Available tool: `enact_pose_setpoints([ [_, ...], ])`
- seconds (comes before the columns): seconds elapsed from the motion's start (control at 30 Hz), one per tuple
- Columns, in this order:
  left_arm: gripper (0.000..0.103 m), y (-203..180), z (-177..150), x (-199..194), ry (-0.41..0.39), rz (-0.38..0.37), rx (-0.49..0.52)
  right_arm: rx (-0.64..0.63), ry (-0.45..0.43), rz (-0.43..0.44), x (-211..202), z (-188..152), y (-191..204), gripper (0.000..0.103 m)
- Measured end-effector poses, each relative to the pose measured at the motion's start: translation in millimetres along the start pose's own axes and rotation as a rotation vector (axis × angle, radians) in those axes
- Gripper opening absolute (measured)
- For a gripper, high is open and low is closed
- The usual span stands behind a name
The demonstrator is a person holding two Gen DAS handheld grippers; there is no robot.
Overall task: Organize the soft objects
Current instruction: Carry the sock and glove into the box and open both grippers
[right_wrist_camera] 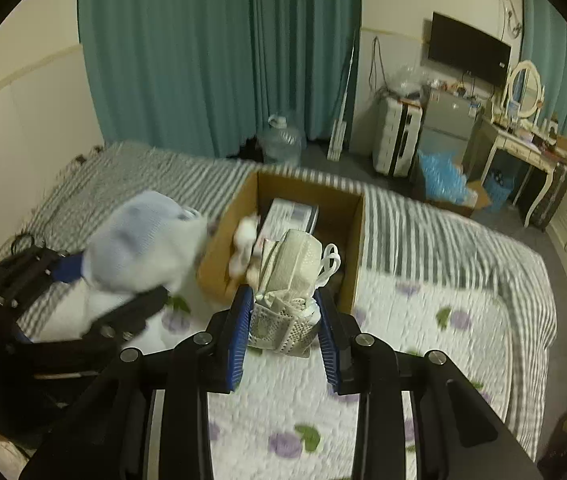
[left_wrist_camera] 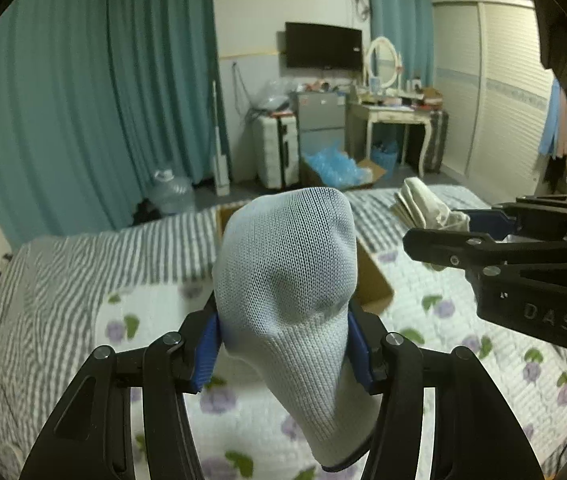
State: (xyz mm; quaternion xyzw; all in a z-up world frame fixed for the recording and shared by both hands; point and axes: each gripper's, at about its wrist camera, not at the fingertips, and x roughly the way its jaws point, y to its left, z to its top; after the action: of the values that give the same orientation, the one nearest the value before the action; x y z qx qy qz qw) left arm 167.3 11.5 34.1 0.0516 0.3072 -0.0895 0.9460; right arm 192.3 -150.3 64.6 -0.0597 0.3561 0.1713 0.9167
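My left gripper [left_wrist_camera: 283, 344] is shut on a pale blue knitted sock [left_wrist_camera: 287, 280], held above the bed; the sock also shows blurred at the left of the right wrist view [right_wrist_camera: 143, 244]. My right gripper [right_wrist_camera: 283, 328] is shut on a bundle of folded cream and white socks [right_wrist_camera: 289, 276], held just in front of an open cardboard box [right_wrist_camera: 357, 240]. The right gripper and its cream bundle [left_wrist_camera: 423, 204] show at the right of the left wrist view. The box [left_wrist_camera: 371, 276] sits on the bed, mostly hidden behind the blue sock, and holds a white carton [right_wrist_camera: 291, 214] and small soft items [right_wrist_camera: 245, 240].
The bed has a floral white quilt [right_wrist_camera: 283, 400] and a grey striped sheet [right_wrist_camera: 423, 220]. Beyond it are teal curtains [left_wrist_camera: 83, 100], a water jug [right_wrist_camera: 281, 140], a white suitcase [left_wrist_camera: 277, 152], a box of blue plastic [left_wrist_camera: 335, 168], a dressing table [left_wrist_camera: 395, 116] and a wardrobe [left_wrist_camera: 503, 80].
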Motion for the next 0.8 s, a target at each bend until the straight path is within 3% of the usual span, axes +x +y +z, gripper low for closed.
enact_pose_setpoints([
  [0.13,0.055,8,24,31,0.000,-0.025,-0.009,0.014,-0.029,-0.005,10,25,-9,0.031],
  [0.3,0.061,19,32,84,0.034,-0.123,-0.023,0.046,-0.017,-0.003,47,40,-27,0.031],
  [0.5,0.063,23,28,130,0.053,-0.043,0.018,0.079,0.023,0.022,98,39,-45,0.031],
  [0.8,0.063,32,28,163,0.075,-0.045,0.012,0.109,0.047,0.058,153,29,-57,0.031],
])
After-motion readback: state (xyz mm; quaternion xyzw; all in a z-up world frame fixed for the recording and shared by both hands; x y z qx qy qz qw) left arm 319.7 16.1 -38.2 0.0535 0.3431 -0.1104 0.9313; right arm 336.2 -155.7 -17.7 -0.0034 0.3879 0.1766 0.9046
